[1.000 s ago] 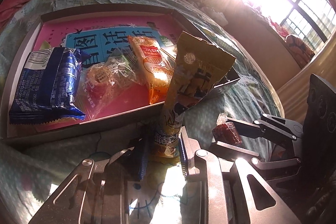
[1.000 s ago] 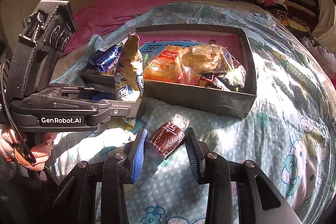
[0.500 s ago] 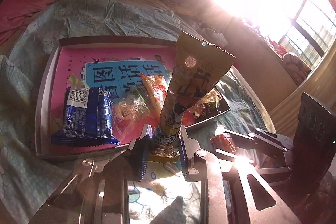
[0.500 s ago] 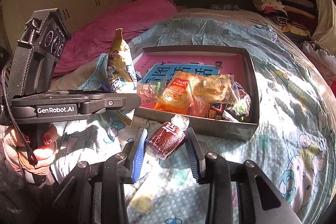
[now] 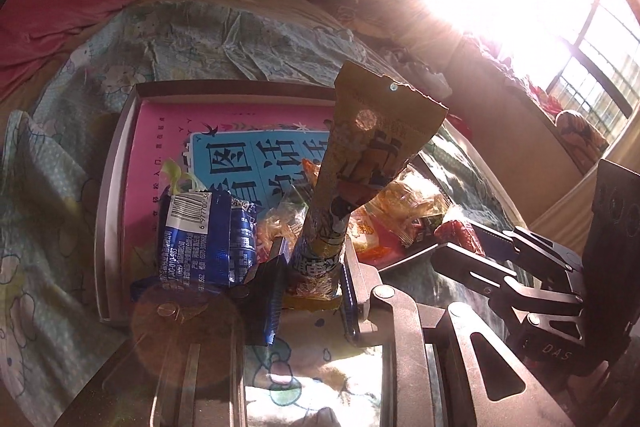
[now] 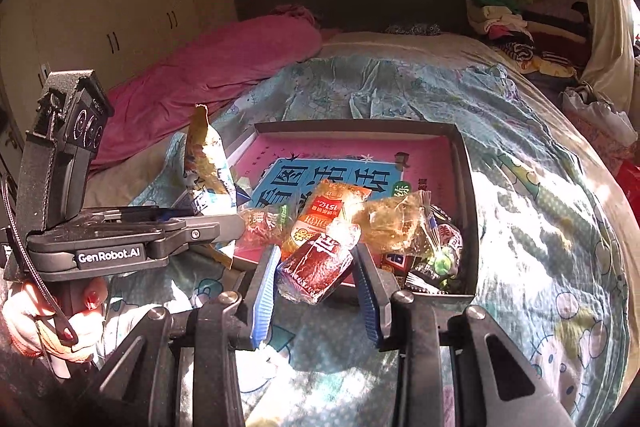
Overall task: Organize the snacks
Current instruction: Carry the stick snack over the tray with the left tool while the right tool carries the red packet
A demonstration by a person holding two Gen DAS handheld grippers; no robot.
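Note:
A shallow grey box (image 6: 466, 187) with a pink and blue bottom lies on the bed and holds several snack packets. My left gripper (image 5: 310, 269) is shut on the lower end of a tall yellow snack bag (image 5: 368, 155) and holds it upright over the box's near edge; the bag also shows in the right wrist view (image 6: 206, 163). My right gripper (image 6: 316, 273) is shut on a small dark red snack packet (image 6: 316, 265), held above the box's near rim. A blue packet (image 5: 204, 239) lies in the box at the left.
The box (image 5: 116, 187) sits on a light blue patterned bedspread (image 6: 540, 227). A pink quilt (image 6: 208, 67) lies at the far left. Clothes (image 6: 504, 19) are piled by the headboard. Strong sun glare from the window (image 5: 592, 67) washes out the left wrist view's upper right.
Both grippers have risen and moved forward over the box's near edge, each carrying its packet. The box now sits lower and closer under them.

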